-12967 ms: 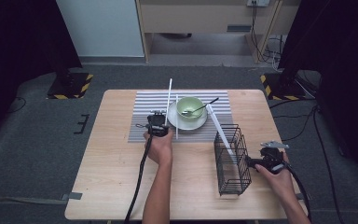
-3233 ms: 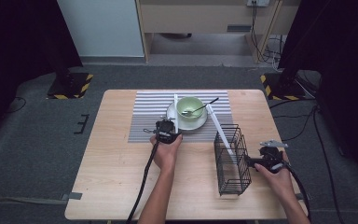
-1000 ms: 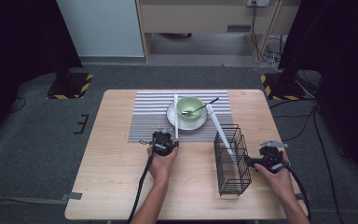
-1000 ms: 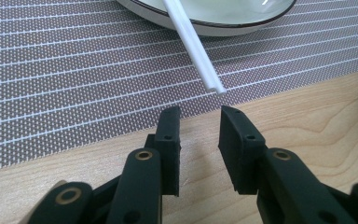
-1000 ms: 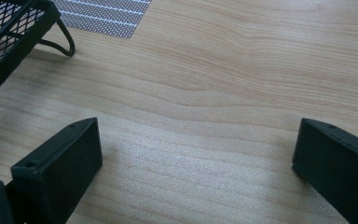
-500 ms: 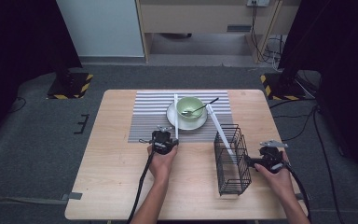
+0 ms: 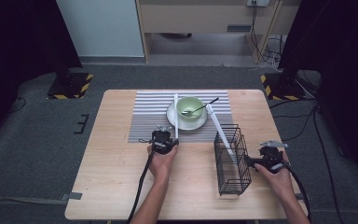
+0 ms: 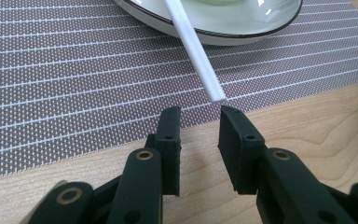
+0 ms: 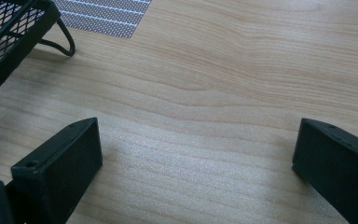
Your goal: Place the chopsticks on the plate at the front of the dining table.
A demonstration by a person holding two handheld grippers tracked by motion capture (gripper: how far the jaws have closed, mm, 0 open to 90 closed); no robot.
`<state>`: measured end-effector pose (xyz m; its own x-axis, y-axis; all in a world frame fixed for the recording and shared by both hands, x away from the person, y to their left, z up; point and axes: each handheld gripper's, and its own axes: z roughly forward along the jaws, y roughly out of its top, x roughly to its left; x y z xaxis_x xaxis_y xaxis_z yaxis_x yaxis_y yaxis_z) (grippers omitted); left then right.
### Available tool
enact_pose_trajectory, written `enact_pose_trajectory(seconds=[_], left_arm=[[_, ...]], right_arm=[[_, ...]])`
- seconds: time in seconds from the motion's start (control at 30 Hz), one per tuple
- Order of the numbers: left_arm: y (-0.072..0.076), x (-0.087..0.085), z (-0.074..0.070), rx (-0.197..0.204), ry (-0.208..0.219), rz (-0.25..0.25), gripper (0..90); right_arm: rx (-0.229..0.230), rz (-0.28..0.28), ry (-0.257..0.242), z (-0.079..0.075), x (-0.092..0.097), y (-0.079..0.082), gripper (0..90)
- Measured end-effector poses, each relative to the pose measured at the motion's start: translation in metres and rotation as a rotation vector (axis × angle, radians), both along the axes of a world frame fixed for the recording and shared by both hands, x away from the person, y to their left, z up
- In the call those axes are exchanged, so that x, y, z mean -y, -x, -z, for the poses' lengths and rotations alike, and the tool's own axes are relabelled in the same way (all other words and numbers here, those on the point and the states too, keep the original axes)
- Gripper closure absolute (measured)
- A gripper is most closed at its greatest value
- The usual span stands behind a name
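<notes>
The tabletop (image 7: 121, 186) is light wood with visible grain, rectangular with rounded corners; it stands on a dark grey carpeted floor (image 7: 37, 154); a pale blue-white panel (image 7: 100, 25) rises behind it at left; a light wooden cabinet (image 7: 200, 14) stands beside that panel, open underneath; two black stand bases with yellow-black hazard stripes (image 7: 70, 86) (image 7: 279, 86) sit on the floor beyond the far corners of the tabletop; black curtains (image 7: 14, 51) close both sides of the room; black cables (image 7: 307, 121) trail over the floor at right; strips of grey tape (image 7: 72, 196) lie on the floor near the front left corner; lighting is even and falls from above.
</notes>
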<state>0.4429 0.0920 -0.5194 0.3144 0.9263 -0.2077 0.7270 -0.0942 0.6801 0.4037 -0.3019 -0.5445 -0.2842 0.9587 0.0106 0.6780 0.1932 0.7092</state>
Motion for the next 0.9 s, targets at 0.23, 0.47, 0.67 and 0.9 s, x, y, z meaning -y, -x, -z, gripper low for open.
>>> enact_pose_trajectory(seconds=[0.23,0.47,0.67,0.9], left_arm=[[0.003,-0.006,-0.003,0.007,-0.012,0.002,67.8],[0.004,-0.009,-0.013,0.043,-0.03,0.023,65.3],[0.003,-0.014,-0.021,0.079,-0.033,0.041,57.6],[0.002,-0.021,-0.035,0.149,-0.073,0.063,36.3]], right_arm=[[-0.001,-0.001,-0.002,0.0,0.0,0.0,1.4],[-0.001,-0.002,-0.001,0.0,0.0,0.0,1.3],[-0.001,-0.001,-0.001,0.0,0.0,0.0,1.3],[-0.002,-0.001,-0.002,0.0,0.0,0.0,1.3]])
